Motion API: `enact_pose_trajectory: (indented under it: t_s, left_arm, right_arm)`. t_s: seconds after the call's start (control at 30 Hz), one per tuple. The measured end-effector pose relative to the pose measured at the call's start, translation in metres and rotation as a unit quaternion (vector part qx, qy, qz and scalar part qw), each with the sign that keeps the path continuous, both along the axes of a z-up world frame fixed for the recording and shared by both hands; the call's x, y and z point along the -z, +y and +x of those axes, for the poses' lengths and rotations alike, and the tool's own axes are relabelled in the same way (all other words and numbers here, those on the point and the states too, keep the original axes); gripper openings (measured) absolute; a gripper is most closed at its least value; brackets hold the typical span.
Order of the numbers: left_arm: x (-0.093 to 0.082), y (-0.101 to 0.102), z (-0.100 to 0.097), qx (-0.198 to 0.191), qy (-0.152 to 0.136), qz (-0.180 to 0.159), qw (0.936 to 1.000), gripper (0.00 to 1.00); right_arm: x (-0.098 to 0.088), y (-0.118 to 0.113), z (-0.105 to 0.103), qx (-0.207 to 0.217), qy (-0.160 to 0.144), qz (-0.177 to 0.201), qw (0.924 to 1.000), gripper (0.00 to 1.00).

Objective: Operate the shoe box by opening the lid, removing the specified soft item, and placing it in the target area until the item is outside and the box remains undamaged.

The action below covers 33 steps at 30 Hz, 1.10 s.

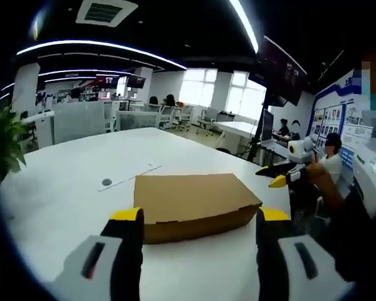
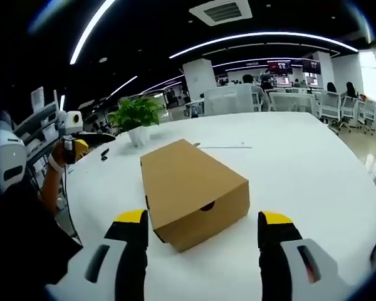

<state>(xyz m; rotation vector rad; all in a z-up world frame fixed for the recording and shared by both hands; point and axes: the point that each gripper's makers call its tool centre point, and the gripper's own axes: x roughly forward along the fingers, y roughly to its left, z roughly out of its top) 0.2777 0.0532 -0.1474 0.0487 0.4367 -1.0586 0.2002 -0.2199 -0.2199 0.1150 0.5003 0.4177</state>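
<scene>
Cardboard box (image 2: 191, 191), lid shut, lies just beyond our right claw (image 2: 203, 221), long axis receding; both claws wide, empty.

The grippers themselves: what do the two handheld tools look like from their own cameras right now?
Each gripper, left and right, has two chunky white plastic jaws with black inner faces, yellow tips and a dark slot on each outer face. In the right gripper view the left gripper shows a yellow-and-black tip; the person's wrist there wears a white band.
</scene>
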Motion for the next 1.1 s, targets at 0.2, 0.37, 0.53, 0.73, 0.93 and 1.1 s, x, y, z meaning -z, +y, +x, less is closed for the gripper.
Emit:
enact_pose_trajectory:
  t_s: [0.2, 0.37, 0.53, 0.73, 0.93, 1.1]
  left_arm:
    - [0.001, 0.000, 0.012, 0.011, 0.012, 0.007, 0.9998, 0.77]
    - [0.005, 0.000, 0.021, 0.014, 0.011, 0.025, 0.9995, 0.77]
    - [0.005, -0.004, 0.029, 0.031, 0.030, 0.019, 0.9989, 0.77]
    - [0.007, -0.009, 0.041, 0.048, 0.045, 0.028, 0.9974, 0.77]
    - [0.009, -0.012, 0.050, 0.066, 0.064, 0.036, 0.9951, 0.77]
    - [0.004, -0.014, 0.054, 0.078, 0.091, 0.019, 0.9926, 0.79]
  right_arm:
    - [0.003, -0.004, 0.002, 0.006, 0.007, 0.010, 0.9999, 0.73]
    - [0.004, -0.008, 0.004, 0.012, 0.009, 0.017, 0.9997, 0.73]
    - [0.004, -0.010, 0.007, 0.015, 0.011, 0.023, 0.9996, 0.73]
    - [0.003, -0.011, 0.009, 0.019, 0.011, 0.027, 0.9994, 0.72]
    - [0.006, -0.013, 0.010, 0.021, 0.015, 0.030, 0.9992, 0.72]
    - [0.007, -0.012, 0.011, 0.021, 0.016, 0.035, 0.9990, 0.72]
